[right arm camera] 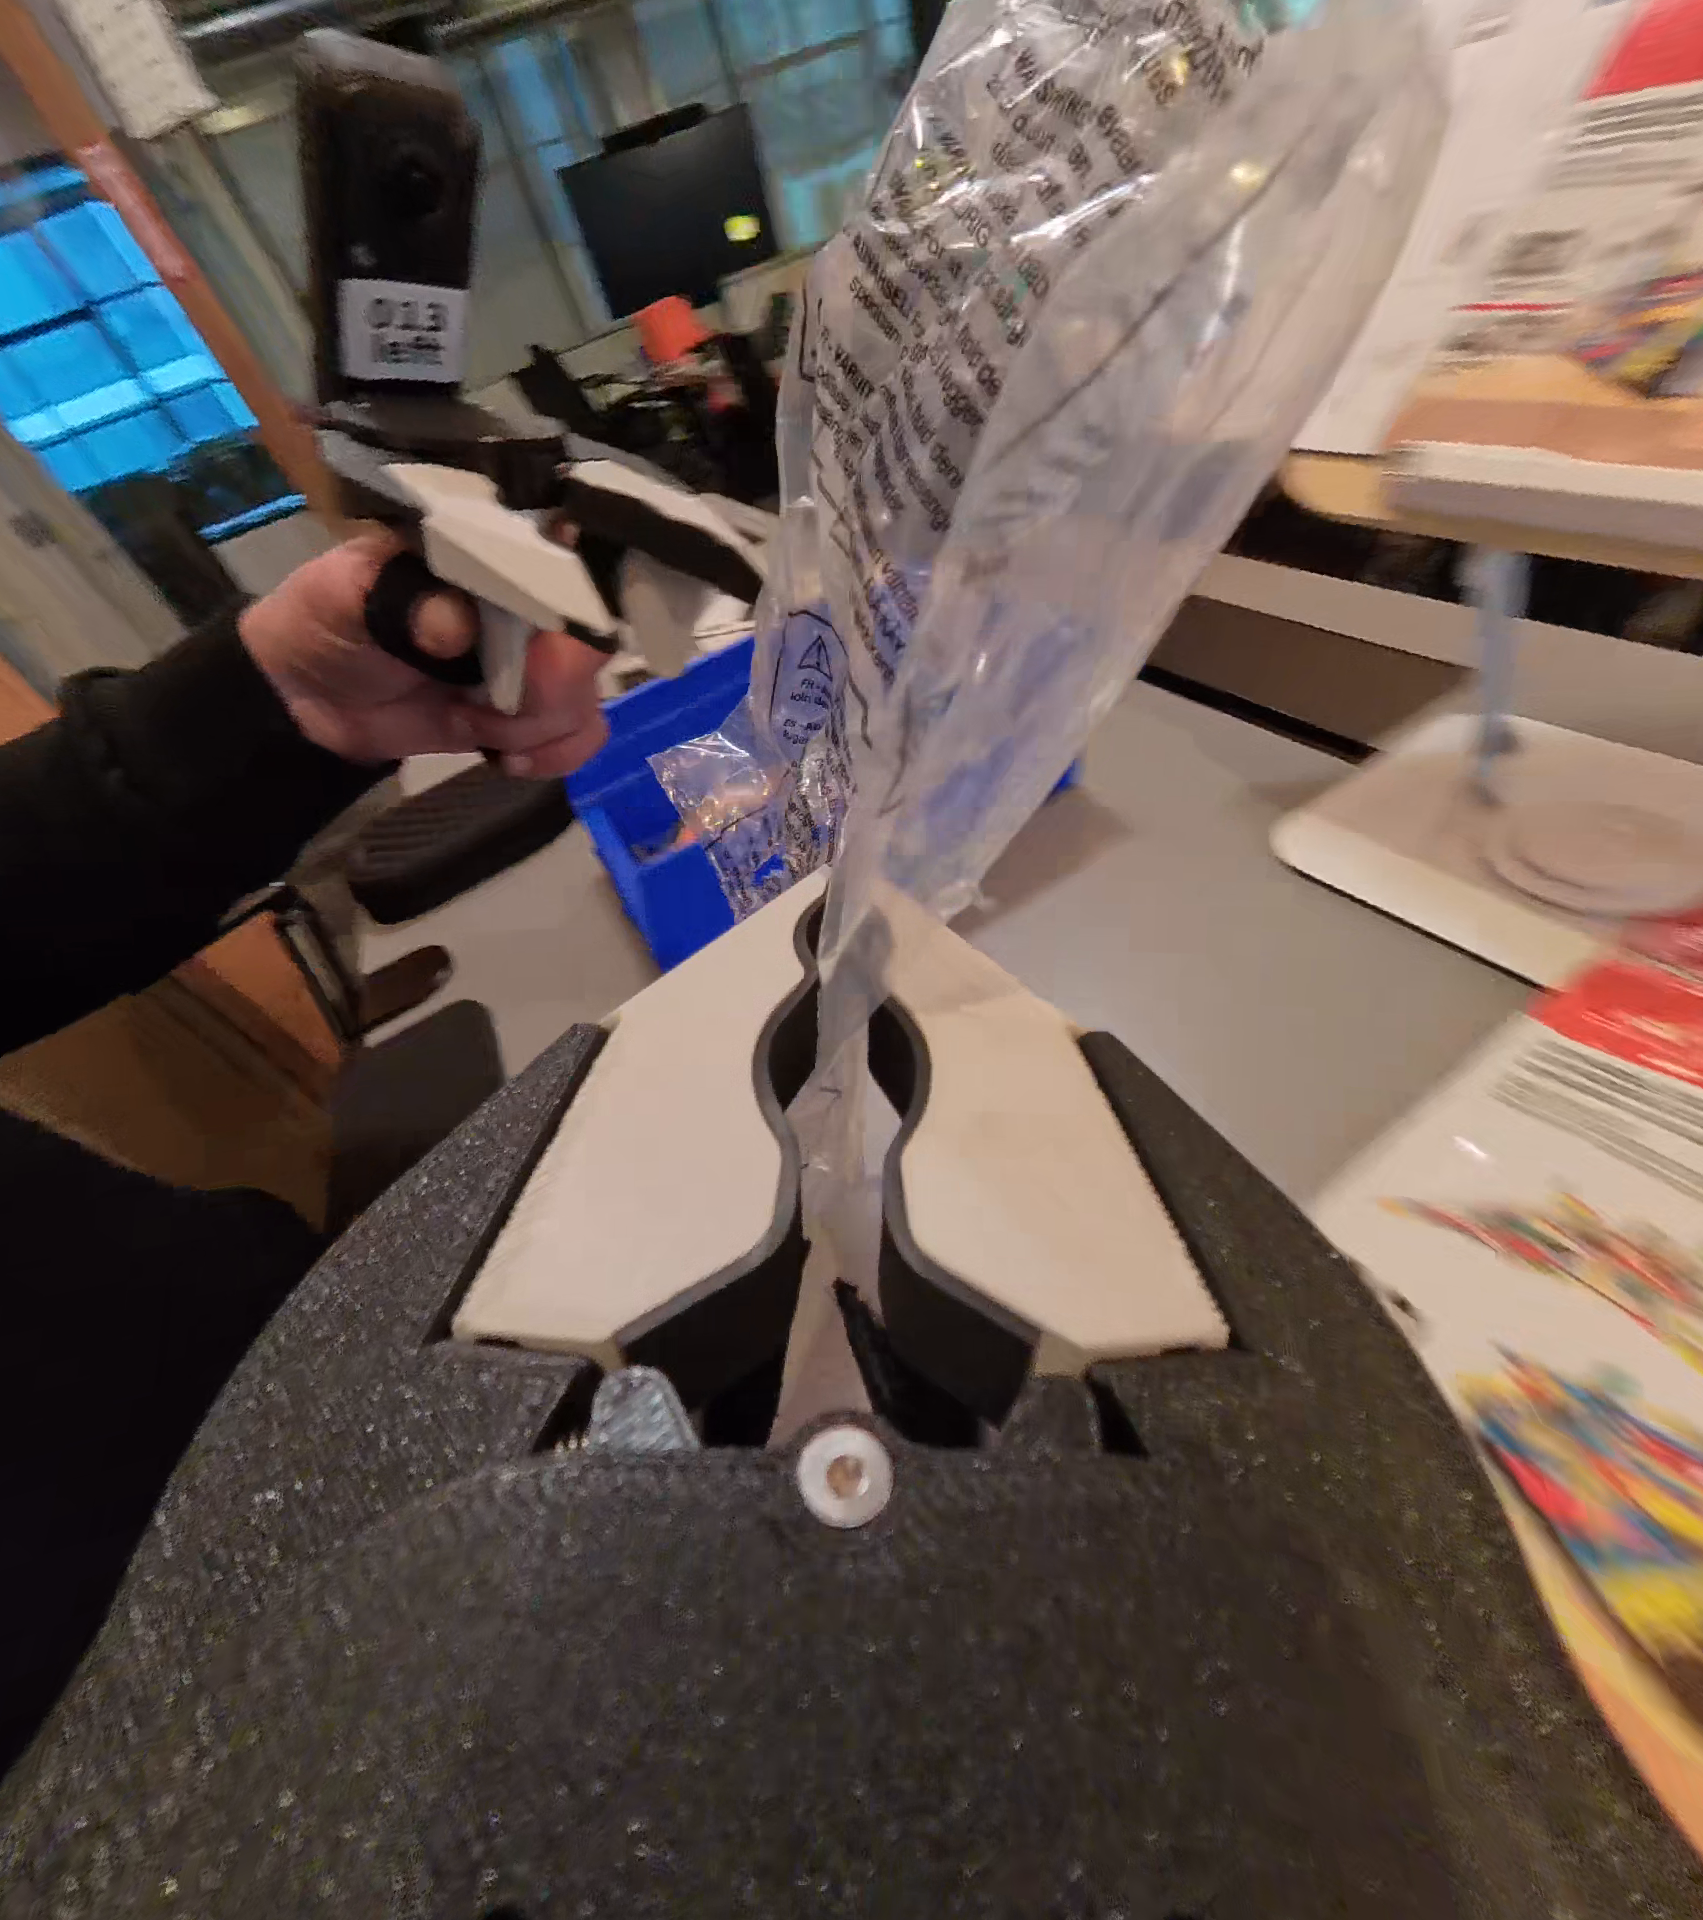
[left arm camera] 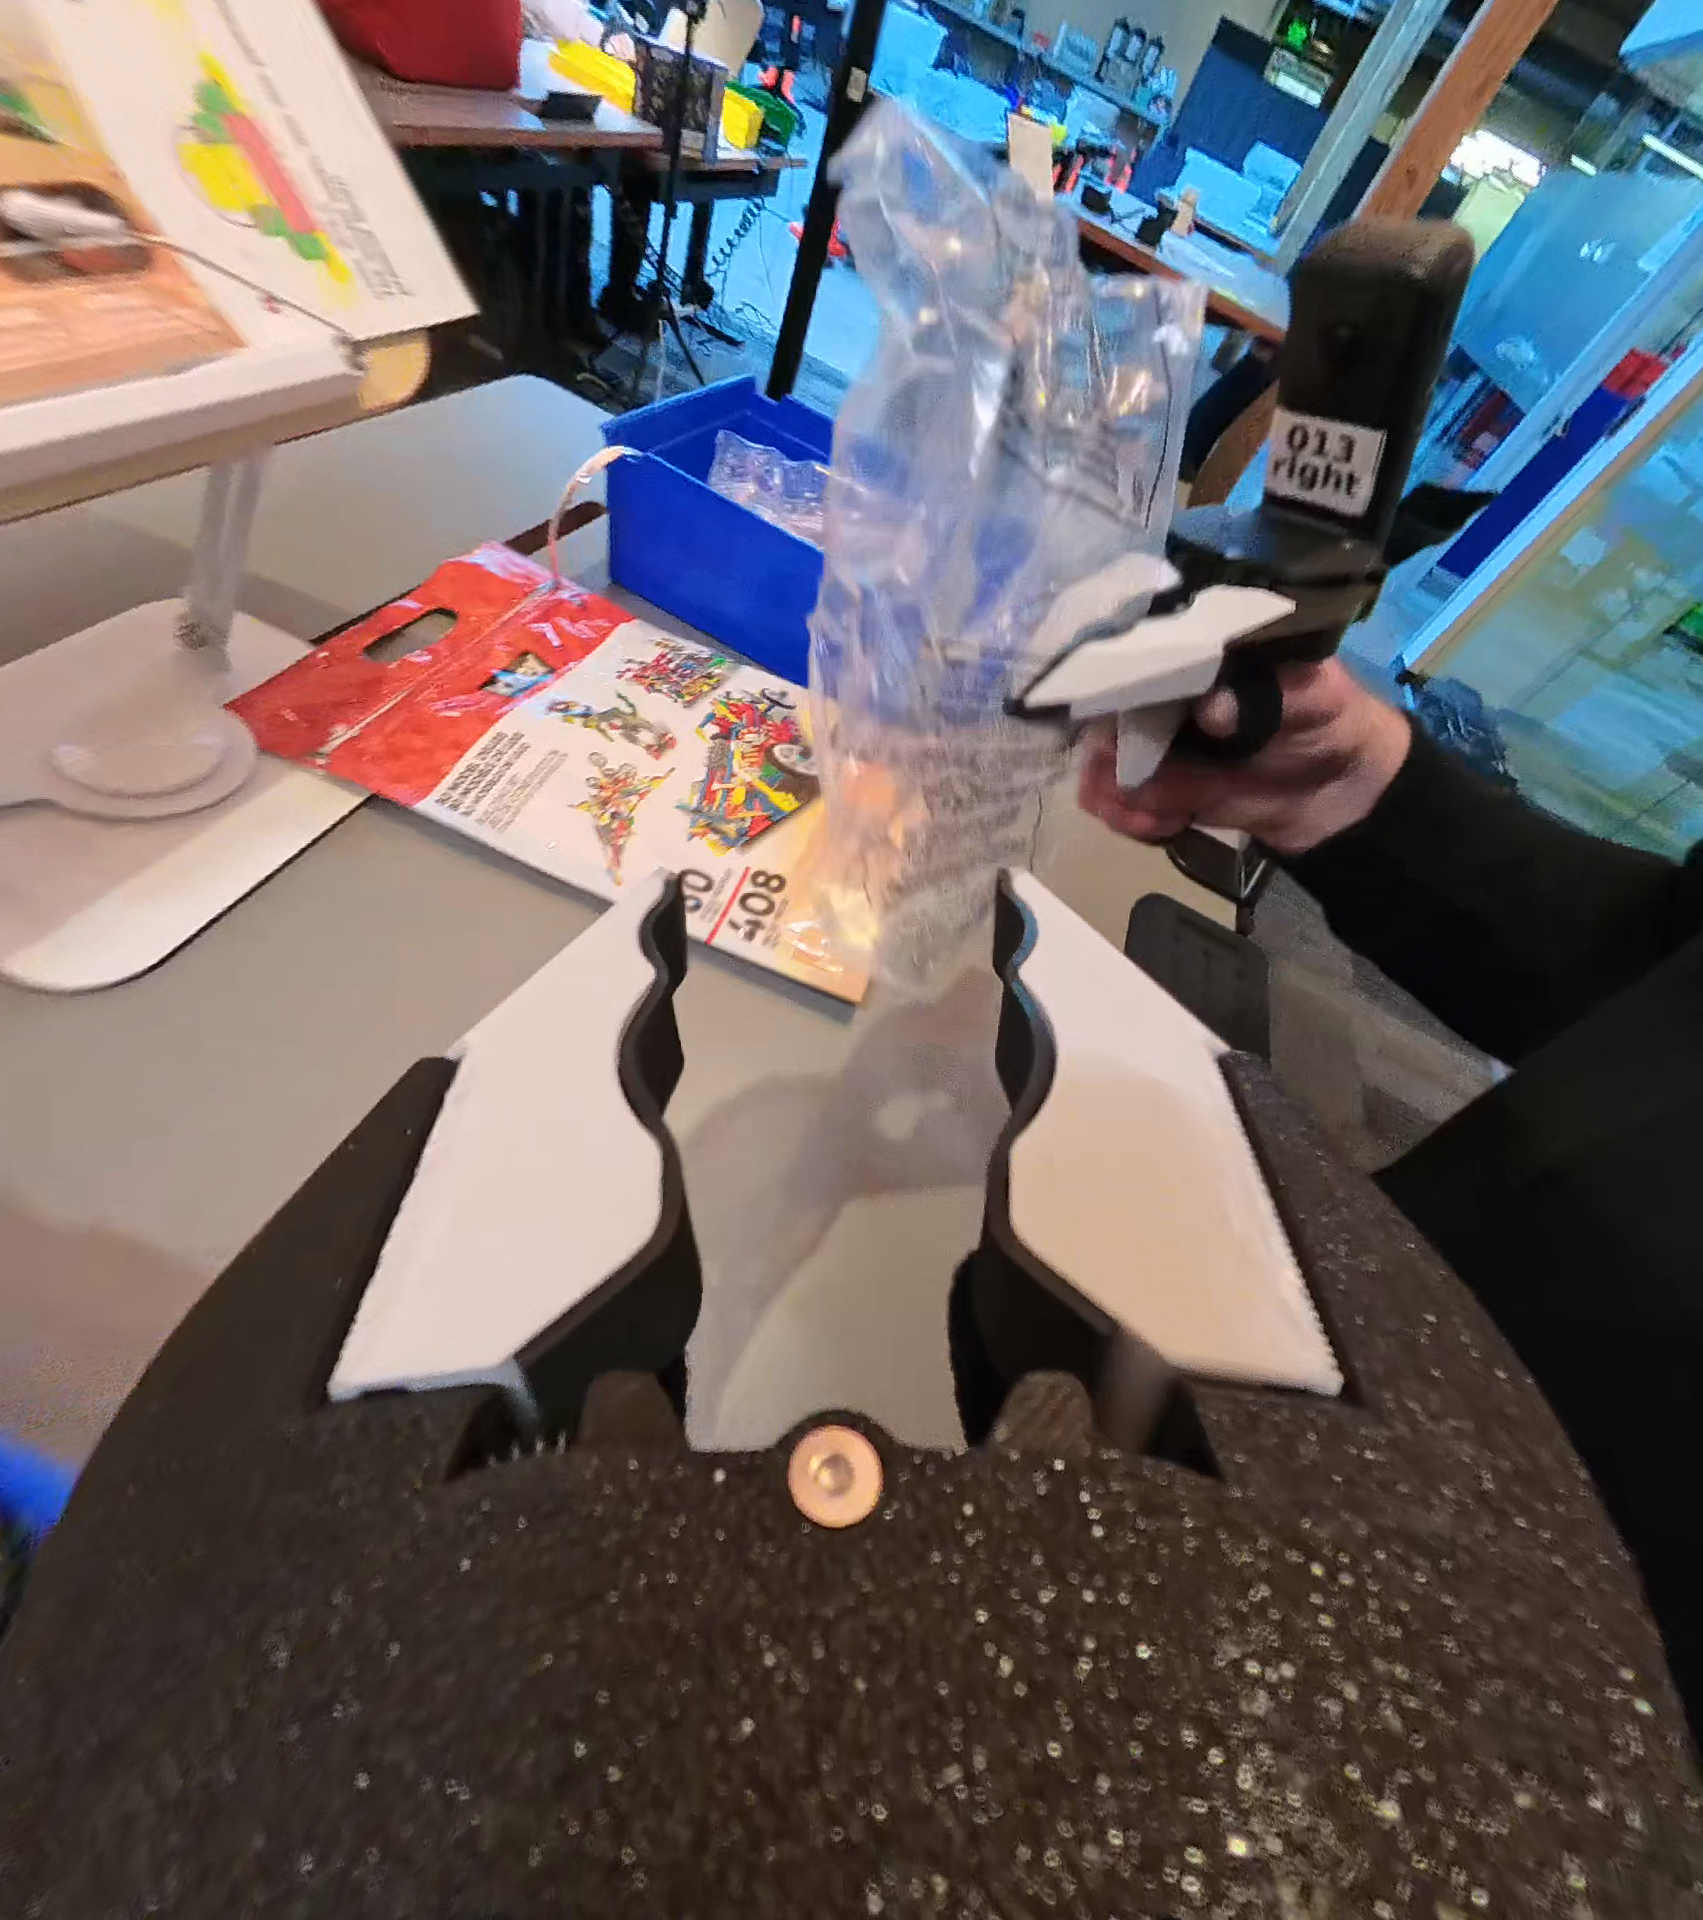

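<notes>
Right tongs (right arm camera: 842, 997): clamped on the lower edge of a clear plastic bag (right arm camera: 992, 468), raised above the worktop (right arm camera: 1190, 987). Left tongs (left arm camera: 831, 940): parted, empty, just beside the bag. Blue bin (left arm camera: 712, 540): contains more clear bags.

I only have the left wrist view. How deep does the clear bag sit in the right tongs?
Observer: The right tongs are shut on the bag; its edge runs down their gap nearly to the base.
Operator: Anything else in the blue bin?
Observer: In the bin, a second clear bag holds something orange.
Operator: How is my left handle gripped?
Observer: The hand has a finger through the black trigger loop of the left tongs.
</notes>
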### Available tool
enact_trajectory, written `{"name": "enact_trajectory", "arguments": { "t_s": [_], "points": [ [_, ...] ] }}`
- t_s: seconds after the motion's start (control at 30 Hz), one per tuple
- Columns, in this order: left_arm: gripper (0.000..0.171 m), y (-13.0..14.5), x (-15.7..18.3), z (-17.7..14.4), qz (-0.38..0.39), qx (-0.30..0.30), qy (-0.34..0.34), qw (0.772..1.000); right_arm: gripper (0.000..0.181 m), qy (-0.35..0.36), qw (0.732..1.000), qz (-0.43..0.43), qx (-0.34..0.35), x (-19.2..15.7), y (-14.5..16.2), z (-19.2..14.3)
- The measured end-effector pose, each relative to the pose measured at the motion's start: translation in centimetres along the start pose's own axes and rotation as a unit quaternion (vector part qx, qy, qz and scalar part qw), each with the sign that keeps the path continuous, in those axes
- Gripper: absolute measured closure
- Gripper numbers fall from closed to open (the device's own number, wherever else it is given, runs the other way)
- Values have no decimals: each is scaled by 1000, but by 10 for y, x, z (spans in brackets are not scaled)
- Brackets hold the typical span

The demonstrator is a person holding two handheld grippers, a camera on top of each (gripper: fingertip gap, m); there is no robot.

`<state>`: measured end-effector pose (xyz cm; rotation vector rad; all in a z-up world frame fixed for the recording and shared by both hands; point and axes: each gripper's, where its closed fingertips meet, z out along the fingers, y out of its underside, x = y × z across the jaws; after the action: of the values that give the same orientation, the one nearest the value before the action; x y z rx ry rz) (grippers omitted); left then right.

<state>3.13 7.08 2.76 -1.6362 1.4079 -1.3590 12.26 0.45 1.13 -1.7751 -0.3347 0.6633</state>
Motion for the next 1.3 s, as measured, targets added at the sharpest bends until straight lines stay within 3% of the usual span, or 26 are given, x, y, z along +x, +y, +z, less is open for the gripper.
{"name": "enact_trajectory", "arguments": {
  "t_s": [0.17,0.33,0.47,0.57,0.7,0.8,0.93,0.97,1.2,1.23,1.3],
  "points": [
    [115,16,26,97,4,-48,29,998,181,121,992,29,3,83,-4,-119],
    [115,34,17,191,-17,-76,33,996,181,246,968,52,-23,162,-5,-231],
    [115,61,-7,251,-30,-118,16,992,181,285,953,68,-76,204,4,-276],
    [114,87,-19,277,-39,-169,7,985,181,277,950,78,-118,226,10,-287],
    [113,130,-29,282,-15,-262,-15,965,181,217,952,111,-182,251,27,-279],
    [113,140,-24,275,-6,-277,-11,961,181,188,942,123,-250,272,53,-273],
    [114,144,-21,265,-13,-278,-15,960,141,250,908,98,-322,311,72,-278],
    [114,146,-19,261,-11,-279,-16,960,133,262,902,87,-331,314,72,-280],
    [114,161,-2,230,-37,-276,-13,960,133,394,845,-34,-360,314,41,-296],
    [114,163,1,226,-35,-276,-13,961,134,411,843,-50,-343,312,31,-294],
    [114,167,7,219,-40,-274,-7,961,150,390,867,-87,-297,299,15,-272]
  ]
}}
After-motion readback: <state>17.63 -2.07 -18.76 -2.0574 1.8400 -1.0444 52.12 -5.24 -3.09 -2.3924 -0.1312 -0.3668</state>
